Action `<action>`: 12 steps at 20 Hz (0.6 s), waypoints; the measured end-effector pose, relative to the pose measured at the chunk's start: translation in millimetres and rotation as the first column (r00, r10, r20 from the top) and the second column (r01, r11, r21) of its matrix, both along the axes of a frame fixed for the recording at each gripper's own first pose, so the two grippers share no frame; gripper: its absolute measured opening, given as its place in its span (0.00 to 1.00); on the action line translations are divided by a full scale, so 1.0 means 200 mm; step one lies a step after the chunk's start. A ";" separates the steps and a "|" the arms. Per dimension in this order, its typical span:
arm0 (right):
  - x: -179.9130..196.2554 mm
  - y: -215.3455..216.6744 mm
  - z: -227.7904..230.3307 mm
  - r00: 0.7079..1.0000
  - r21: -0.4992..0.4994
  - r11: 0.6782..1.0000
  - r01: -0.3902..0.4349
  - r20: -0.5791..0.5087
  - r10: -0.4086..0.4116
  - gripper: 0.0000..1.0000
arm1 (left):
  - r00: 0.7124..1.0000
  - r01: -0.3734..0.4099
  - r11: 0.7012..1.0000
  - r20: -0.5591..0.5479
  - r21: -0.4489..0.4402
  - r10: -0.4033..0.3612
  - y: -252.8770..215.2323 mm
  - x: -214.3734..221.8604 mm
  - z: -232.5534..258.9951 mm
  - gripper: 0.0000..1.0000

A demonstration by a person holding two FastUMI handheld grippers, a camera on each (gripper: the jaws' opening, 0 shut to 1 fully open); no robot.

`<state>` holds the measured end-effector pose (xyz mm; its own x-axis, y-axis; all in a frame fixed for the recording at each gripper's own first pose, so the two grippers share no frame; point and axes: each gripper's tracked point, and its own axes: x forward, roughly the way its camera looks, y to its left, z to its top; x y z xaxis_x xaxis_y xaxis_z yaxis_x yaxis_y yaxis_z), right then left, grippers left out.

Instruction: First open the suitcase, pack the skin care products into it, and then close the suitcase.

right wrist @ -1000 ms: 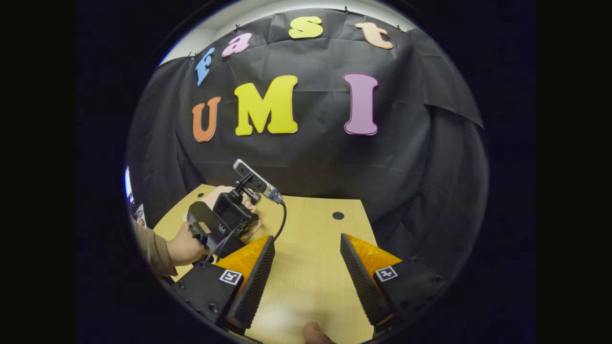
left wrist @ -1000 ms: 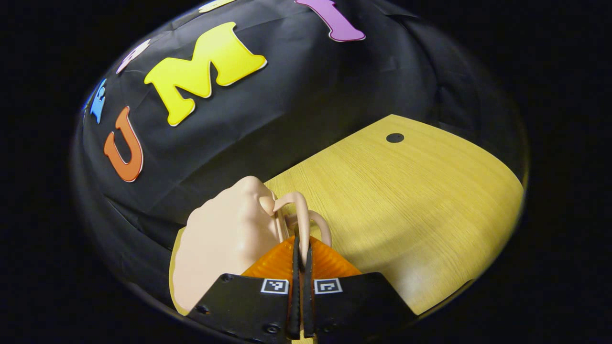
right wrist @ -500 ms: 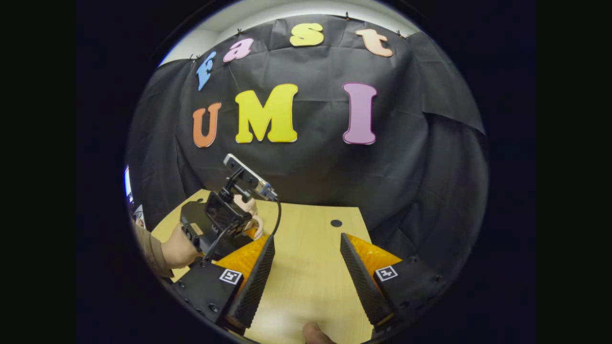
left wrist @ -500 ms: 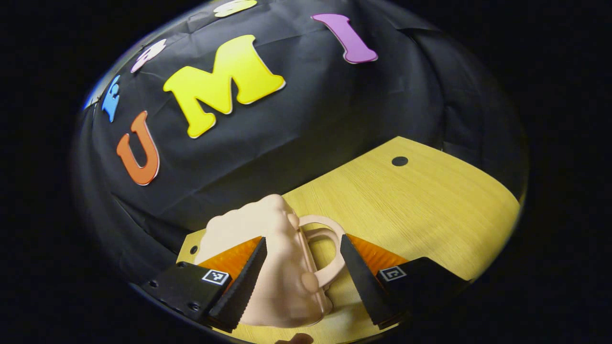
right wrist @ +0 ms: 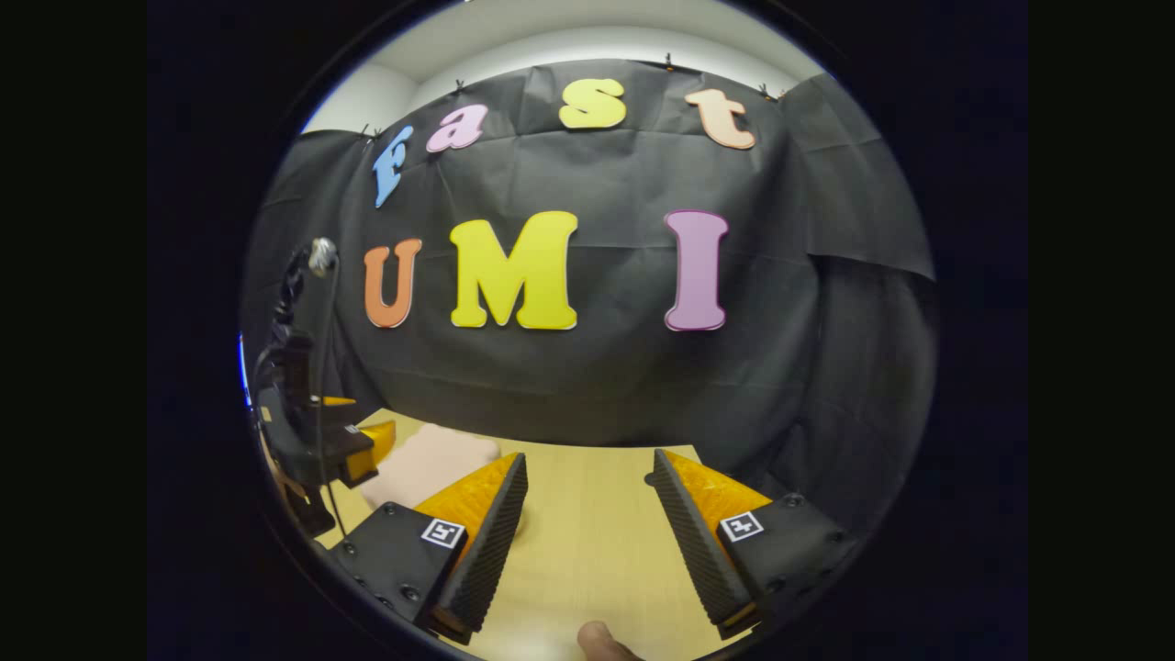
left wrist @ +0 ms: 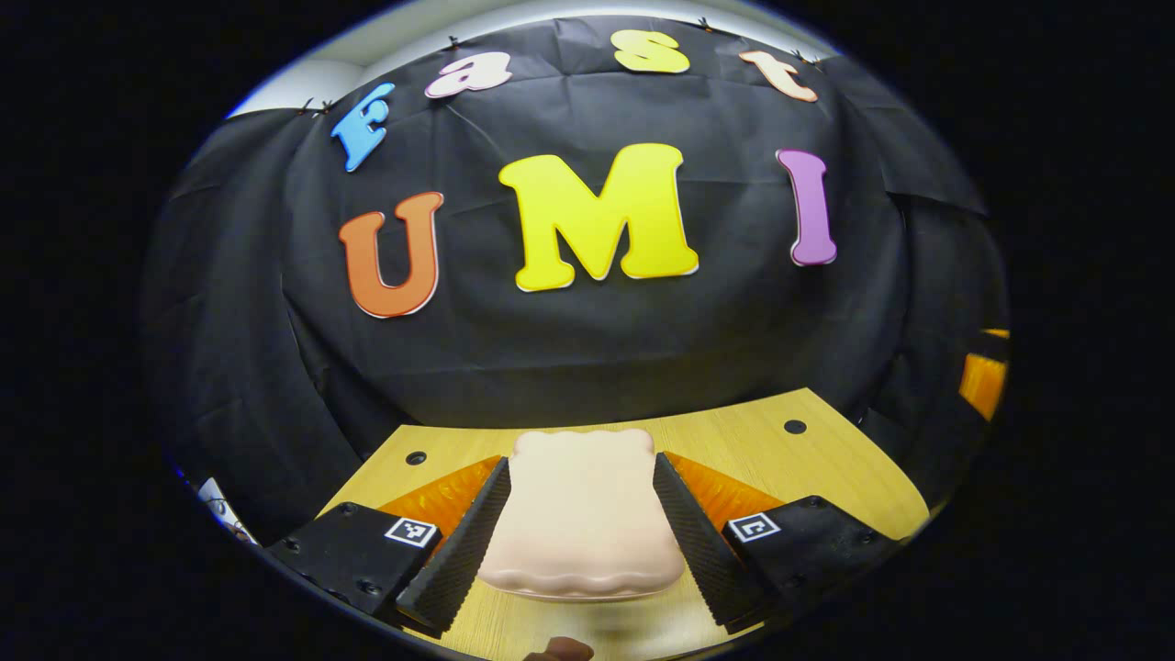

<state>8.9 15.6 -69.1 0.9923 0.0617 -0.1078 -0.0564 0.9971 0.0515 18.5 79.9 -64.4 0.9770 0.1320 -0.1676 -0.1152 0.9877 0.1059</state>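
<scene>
Left gripper [left wrist: 580,532]: held level, fingers spread wide either side of the closed pink suitcase [left wrist: 581,514] on the table [left wrist: 826,464], nothing gripped.
Right gripper [right wrist: 587,523]: held low over bare table, fingers wide apart, empty.

**A:** so what's different from a second ago?

**B:** the left gripper [left wrist: 581,514] was pinched tight on the handle of the pale pink suitcase [left wrist: 582,514] back then. Half a second ago its jaws had already spread, and now they sit wide on either side of the case, which lies flat on the table [left wrist: 826,459].

**A:** and the camera angle?

**B:** levelled out, it was tilted before. In the right gripper view the left gripper [right wrist: 353,450] has swung off to the far left edge, and the case [right wrist: 427,464] is uncovered there now.
</scene>
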 end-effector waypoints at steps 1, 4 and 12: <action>0.01 0.06 0.00 1.000 -0.005 1.000 -0.018 -0.005 0.018 0.82 | 1.000 -0.002 1.000 0.024 -0.028 0.002 0.03 -0.05 0.04 0.99; 0.02 0.30 0.03 0.997 -0.043 0.996 -0.078 -0.001 0.078 0.82 | 0.998 0.007 0.999 0.058 -0.051 -0.004 0.09 -0.17 0.08 0.99; 0.07 0.73 0.09 0.991 -0.058 0.989 -0.134 0.001 0.134 0.82 | 0.997 0.025 0.994 0.073 -0.103 -0.017 0.32 -0.23 0.11 0.99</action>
<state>23.8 162.2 -51.0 0.9759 0.1882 -0.1102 -0.1901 0.9817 -0.0066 -28.2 144.6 -42.5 0.9893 0.0971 -0.1088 -0.0982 0.9952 -0.0046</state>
